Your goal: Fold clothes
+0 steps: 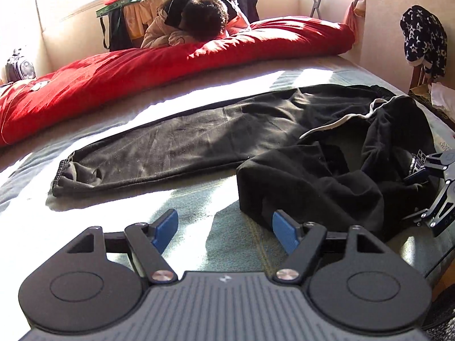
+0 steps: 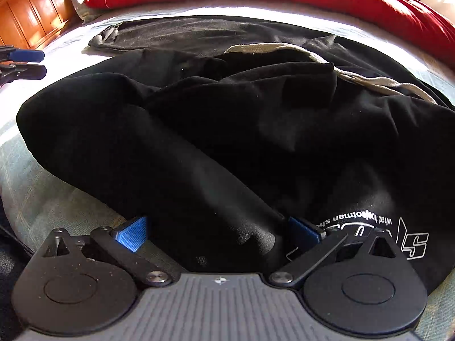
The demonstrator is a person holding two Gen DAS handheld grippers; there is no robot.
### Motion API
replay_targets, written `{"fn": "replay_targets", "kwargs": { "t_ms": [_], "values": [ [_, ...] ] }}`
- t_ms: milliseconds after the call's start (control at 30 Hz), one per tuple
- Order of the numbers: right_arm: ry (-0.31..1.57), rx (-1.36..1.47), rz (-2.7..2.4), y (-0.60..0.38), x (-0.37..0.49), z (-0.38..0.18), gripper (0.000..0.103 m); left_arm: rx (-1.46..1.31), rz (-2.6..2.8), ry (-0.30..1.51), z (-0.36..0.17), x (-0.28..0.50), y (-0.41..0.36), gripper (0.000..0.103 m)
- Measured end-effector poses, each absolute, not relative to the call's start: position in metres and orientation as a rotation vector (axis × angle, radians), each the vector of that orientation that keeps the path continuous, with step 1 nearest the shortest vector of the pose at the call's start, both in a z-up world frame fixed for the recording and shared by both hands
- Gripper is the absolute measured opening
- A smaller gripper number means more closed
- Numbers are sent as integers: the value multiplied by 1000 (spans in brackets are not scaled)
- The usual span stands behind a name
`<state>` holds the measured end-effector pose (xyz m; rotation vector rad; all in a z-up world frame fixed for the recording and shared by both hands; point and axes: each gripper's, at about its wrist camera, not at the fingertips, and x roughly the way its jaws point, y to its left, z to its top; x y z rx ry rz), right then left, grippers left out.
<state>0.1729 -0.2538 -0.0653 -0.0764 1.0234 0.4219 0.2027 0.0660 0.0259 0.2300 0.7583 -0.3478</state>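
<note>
Okay, black sweatpants (image 1: 256,130) lie across the bed (image 1: 199,199), on a pale blue-green sheet with hard sun patches. One leg is flat and stretched toward the left in my left wrist view, elastic cuff (image 1: 64,174) at its end. The other leg is doubled back and bunched in a thick heap on the right, nearer me. A white drawstring (image 1: 341,120) trails over the waistband area; in the right wrist view it runs across the top of the pile (image 2: 327,59).

My left gripper (image 1: 224,231) is wide open, nothing between the blue pads (image 1: 166,228). Only bare sheet in the gap. The right-hand pad sits just at the edge of the bunched leg, touching or almost touching, can't tell which.

My right gripper (image 2: 216,234) is also spread wide, and a thick fold of the black fabric lies between its fingers. The left pad (image 2: 132,233) is clear of the cloth. The right pad is partly buried against it, so whether it presses I can't tell; it doesn't read as a clamp. White printed lettering (image 2: 364,224) on the fabric just right of that pad.

A red duvet (image 1: 142,74) runs along the far side of the bed, well apart from the pants. A person (image 1: 204,17) leans on it near the window
</note>
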Motion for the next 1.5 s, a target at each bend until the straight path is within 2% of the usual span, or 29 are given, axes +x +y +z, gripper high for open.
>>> {"fn": "replay_targets", "kwargs": {
  "t_ms": [133, 200, 367, 433, 500, 600, 633, 700, 733, 933, 1300, 1400, 1500],
  "values": [
    [979, -2, 406, -265, 164, -55, 103, 231, -515, 686, 47, 205, 33, 75],
    [955, -3, 396, -270, 161, -50, 103, 243, -611, 662, 53, 204, 12, 79],
    [927, 22, 376, -285, 159, -43, 103, 402, -691, 712, 28, 207, -45, 78],
    [915, 32, 374, -288, 159, -41, 103, 475, -682, 742, 14, 208, -60, 74],
    [904, 38, 376, -291, 158, -39, 103, 543, -654, 765, 2, 208, -67, 51],
    [851, 36, 405, -298, 151, -34, 103, 620, -602, 796, -11, 208, -69, 33],
    [834, 37, 413, -300, 149, -33, 103, 632, -587, 807, -14, 208, -68, 32],
    [797, 46, 433, -304, 148, -29, 103, 636, -548, 814, -13, 207, -64, 16],
    [781, 55, 444, -308, 148, -28, 103, 637, -521, 813, -12, 206, -61, 13],
    [722, 85, 504, -322, 155, -24, 103, 608, -315, 847, -8, 203, -35, 11],
    [737, 68, 583, -330, 177, -28, 103, 461, 78, 979, -18, 184, 47, 12],
    [744, 57, 604, -326, 181, -27, 103, 438, 140, 1012, -29, 175, 65, 19],
    [749, 44, 614, -323, 184, -25, 103, 343, 160, 1068, -43, 172, 87, 21]
  ]
}}
